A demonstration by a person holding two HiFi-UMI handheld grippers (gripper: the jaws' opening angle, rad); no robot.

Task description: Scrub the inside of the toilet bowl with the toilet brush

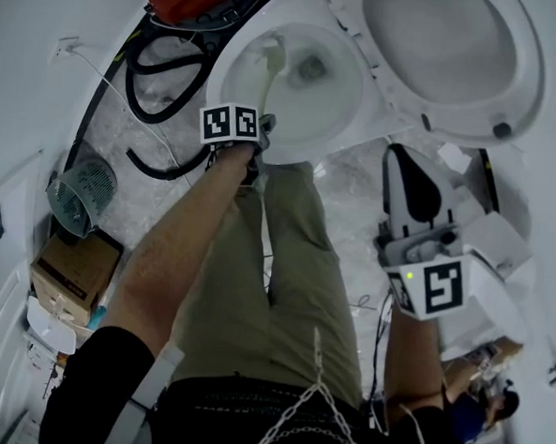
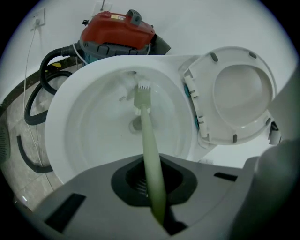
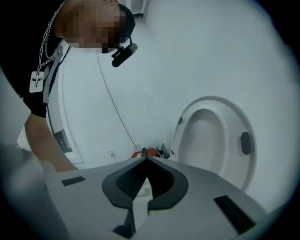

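Trouser legs (image 1: pixel 298 283) fill the near field of the head view, and beyond them stands the toilet bowl (image 1: pixel 345 127).

Left claw (image 2: pixel 154 187): pinching the pale green handle of the toilet brush (image 2: pixel 148 140). The handle runs straight out along the claw's own line, down and away into the bowl. Its bristle head lies on the rear inner wall, just above the drain.

Right claw (image 3: pixel 146 161): pressed together at the tips, nothing held. It is kept well apart from the bowl, beside the raised seat (image 3: pixel 213 136). The left claw is plainly the nearer and working one.

Judgement: scrubbing is in hand, and the next stroke would call for sweeping the head round the wall.

Only the left gripper view shows the bristles against porcelain, with a red machine (image 2: pixel 117 30) behind. The right gripper view shows no bowl interior.
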